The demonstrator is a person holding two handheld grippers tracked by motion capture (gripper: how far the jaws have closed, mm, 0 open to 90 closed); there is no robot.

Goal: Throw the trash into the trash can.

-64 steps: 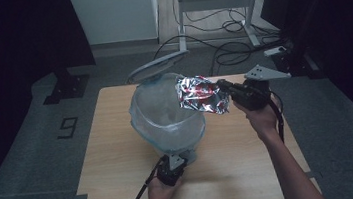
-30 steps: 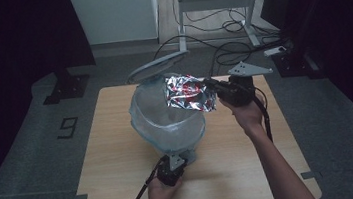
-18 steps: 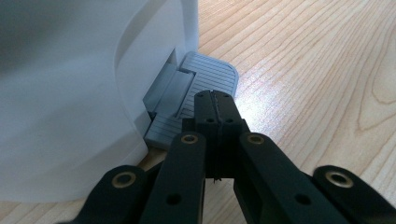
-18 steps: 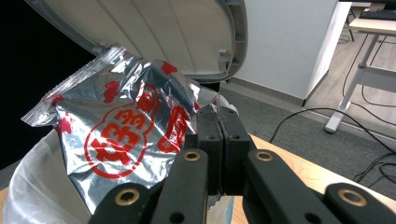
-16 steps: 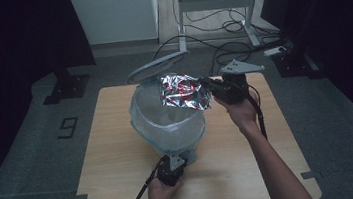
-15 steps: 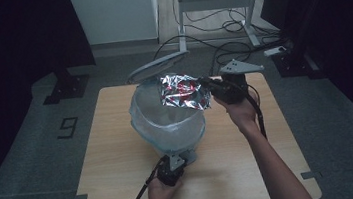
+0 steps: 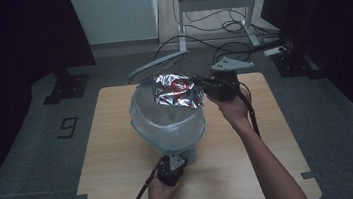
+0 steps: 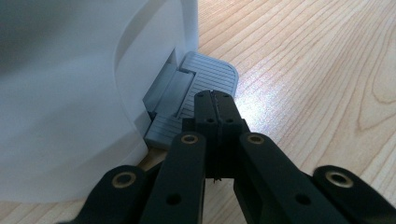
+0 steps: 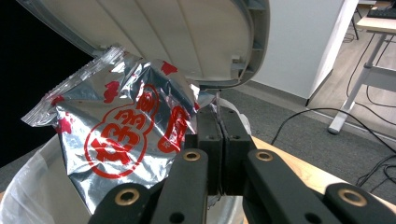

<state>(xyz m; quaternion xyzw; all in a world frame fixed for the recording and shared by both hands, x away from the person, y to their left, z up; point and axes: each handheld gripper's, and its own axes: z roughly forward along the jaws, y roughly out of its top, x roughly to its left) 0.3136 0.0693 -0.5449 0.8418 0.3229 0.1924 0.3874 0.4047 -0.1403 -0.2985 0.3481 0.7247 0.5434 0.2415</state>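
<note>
- A crumpled silver foil bag (image 7: 177, 90) with red print is held above the open mouth of a white pedal bin (image 7: 167, 125) that stands on the wooden worktop (image 7: 115, 152).
- The right gripper (image 7: 206, 86) is seen at the bin's right side in the high view; its jaws are pressed together on one edge of the foil bag (image 9: 123, 140), which hangs out to the left of the jaws in the right gripper view.
- The bin's lid (image 7: 158, 65) is raised and tilted back; in the right gripper view the pale underside of the lid (image 9: 187, 37) is seen just above the bag.
- The bin is lined with a translucent plastic liner (image 7: 143, 128), folded over the rim.
- The left gripper (image 7: 171, 166) is held low at the near side of the bin's base; its jaws are closed together with nothing between them.
- In the left gripper view, the tips of the left gripper (image 8: 215, 95) are set on the ribbed grey foot pedal (image 8: 205, 84), which juts from the bottom of the bin's white wall (image 8: 70, 93) over the worktop (image 8: 327, 70).
- The bag is not inside the bin; it is seen over the far right part of the opening.
</note>
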